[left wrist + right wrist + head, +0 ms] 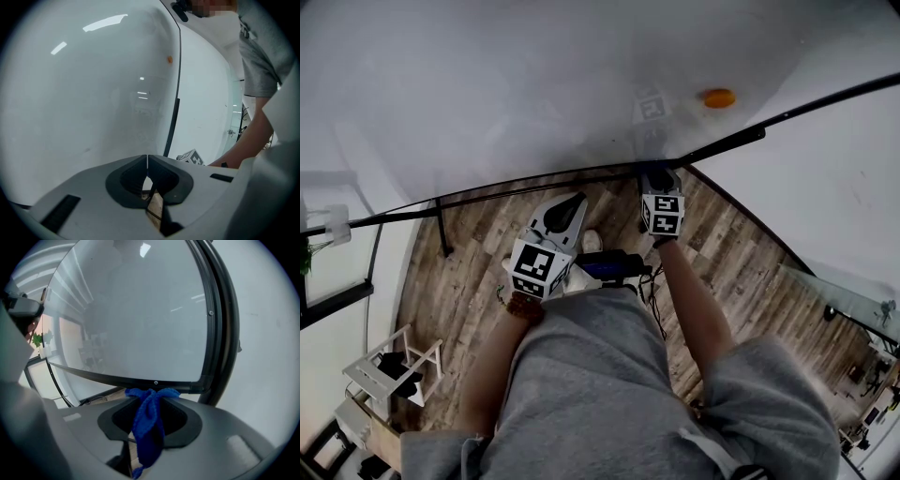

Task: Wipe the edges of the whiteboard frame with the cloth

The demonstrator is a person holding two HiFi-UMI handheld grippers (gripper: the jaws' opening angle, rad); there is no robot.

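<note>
Blue knitted cloth [149, 420] is clamped in the right gripper [151, 393]. Its bunched end appears to touch the thin black frame [117, 376] of the glossy white whiteboard [140, 310], on the bottom rail just beside the lower corner. In the right gripper view that rail's long axis runs away to the left, and the upright rail rises just right of the cloth. The left gripper [147, 160] has its jaws closed together on nothing and sits farther from the rail in the head view. Judgement: the right gripper is the nearer one, placed to wipe leftward along the rail.
</note>
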